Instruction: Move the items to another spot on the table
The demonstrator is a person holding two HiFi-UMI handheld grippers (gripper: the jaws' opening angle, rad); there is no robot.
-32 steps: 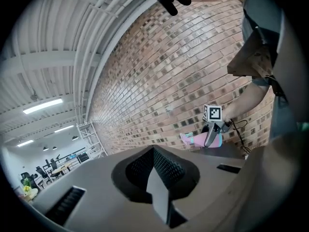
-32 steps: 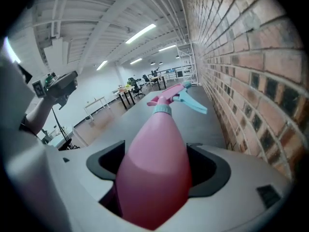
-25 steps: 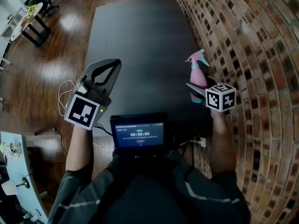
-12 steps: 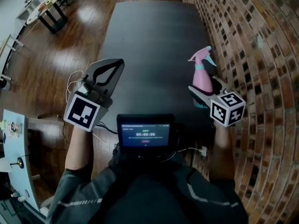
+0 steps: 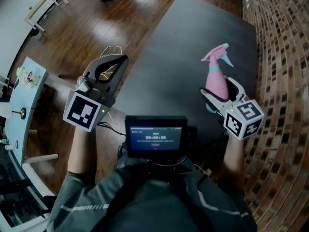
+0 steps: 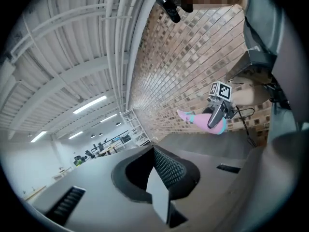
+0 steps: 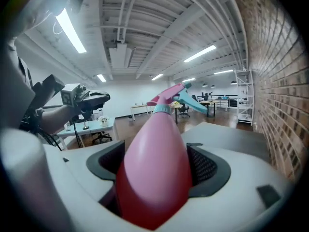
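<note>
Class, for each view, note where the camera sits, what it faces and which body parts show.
Head view: on the head, facing down at the table; both forearms, left gripper, right gripper.
Left gripper view: along its shut jaws toward the brick wall.
Right gripper view: along jaws clamping the spray bottle.
Shared: each gripper view shows the other gripper and hand.
</note>
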